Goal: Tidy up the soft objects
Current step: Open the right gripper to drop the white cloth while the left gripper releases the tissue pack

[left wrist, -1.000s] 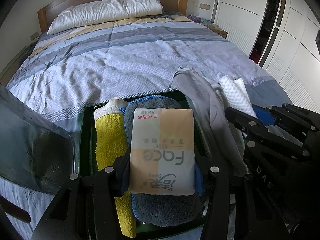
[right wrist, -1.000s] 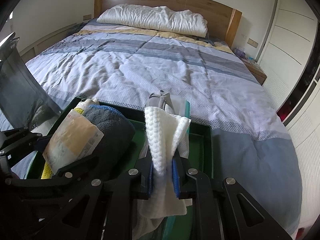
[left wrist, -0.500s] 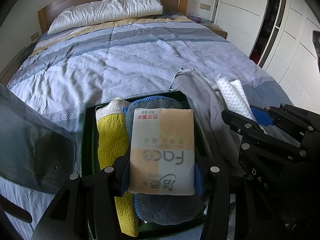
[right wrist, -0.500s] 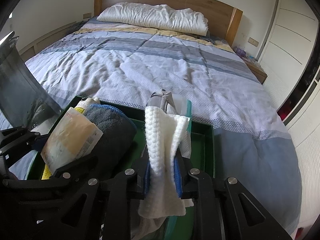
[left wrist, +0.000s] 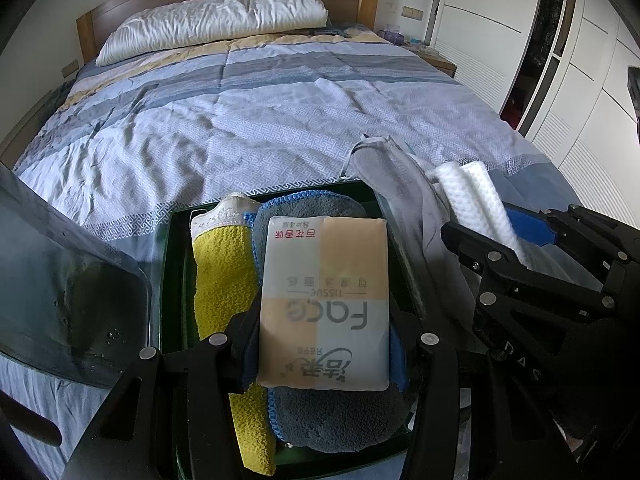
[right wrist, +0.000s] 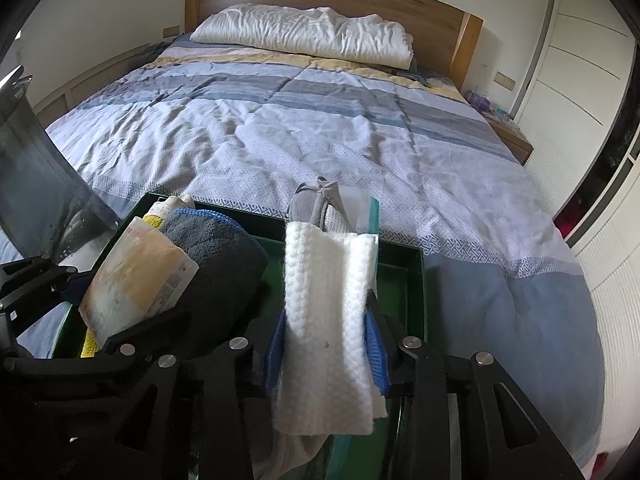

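My left gripper (left wrist: pixel 324 344) is shut on a tissue pack (left wrist: pixel 326 304) printed "Face", held over a grey-blue towel (left wrist: pixel 332 420) and a yellow cloth (left wrist: pixel 224 280) in a dark green tray (left wrist: pixel 174 280). My right gripper (right wrist: pixel 326 356) holds a white textured cloth (right wrist: pixel 326 320) between its blue pads, over the tray's right part (right wrist: pixel 400 280). The pads have spread and grip it more loosely. A grey cloth (right wrist: pixel 316 200) stands behind it. The right gripper (left wrist: pixel 520 236) also shows in the left wrist view, with the white cloth (left wrist: pixel 472 196).
The tray sits at the foot of a bed with a striped blue-grey quilt (left wrist: pixel 260 112) and a white pillow (left wrist: pixel 216 24). A dark transparent lid (left wrist: pixel 60 280) leans at the left. White wardrobe doors (left wrist: pixel 560 60) stand to the right.
My right gripper's pads have spread apart around the white cloth, which has sagged lower. The left gripper and tissue pack have stayed nearly still.
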{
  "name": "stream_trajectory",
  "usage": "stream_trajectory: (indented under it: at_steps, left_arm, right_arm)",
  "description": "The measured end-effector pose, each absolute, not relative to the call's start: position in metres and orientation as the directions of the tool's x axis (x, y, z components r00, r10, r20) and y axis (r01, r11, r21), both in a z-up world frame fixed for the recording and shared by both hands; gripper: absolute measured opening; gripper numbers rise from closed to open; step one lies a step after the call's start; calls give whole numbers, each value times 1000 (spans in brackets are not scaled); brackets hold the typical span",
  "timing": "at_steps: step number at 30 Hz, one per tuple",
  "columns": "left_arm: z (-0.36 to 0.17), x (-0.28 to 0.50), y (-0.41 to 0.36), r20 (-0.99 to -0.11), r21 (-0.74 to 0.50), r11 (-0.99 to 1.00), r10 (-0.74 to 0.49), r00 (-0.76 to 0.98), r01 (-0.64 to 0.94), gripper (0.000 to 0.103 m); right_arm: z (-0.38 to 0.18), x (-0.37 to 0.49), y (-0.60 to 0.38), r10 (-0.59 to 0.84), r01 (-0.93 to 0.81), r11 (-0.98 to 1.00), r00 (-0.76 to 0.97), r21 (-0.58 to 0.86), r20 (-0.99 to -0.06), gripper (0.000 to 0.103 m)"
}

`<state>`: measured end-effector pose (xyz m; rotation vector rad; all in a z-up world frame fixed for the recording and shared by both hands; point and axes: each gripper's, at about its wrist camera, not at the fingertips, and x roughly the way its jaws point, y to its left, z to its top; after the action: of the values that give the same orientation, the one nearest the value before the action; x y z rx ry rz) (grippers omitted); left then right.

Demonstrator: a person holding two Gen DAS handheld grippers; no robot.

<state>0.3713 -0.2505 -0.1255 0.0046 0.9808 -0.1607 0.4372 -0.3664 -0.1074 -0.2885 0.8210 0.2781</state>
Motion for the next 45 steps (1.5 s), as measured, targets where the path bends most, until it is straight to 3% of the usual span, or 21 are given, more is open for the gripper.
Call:
stream_trajectory:
  at_steps: [6,12,45]
  left_arm:
    - [-125,372,-250,-827,-72,988,-135,545,136,45]
    - [-126,371,-250,-827,-76,988,-136,546,131,45]
    - [-118,374,-268,-814,-103,984,-166,556,144,45]
  right_arm:
    - [-109,438,-371,125,-338,931,651,-139,-749,48]
    - [-110,441,-374,113,-322,936,653,-140,-749,64]
    - [-76,432,-375,126,-291,948,716,-130,-686,68]
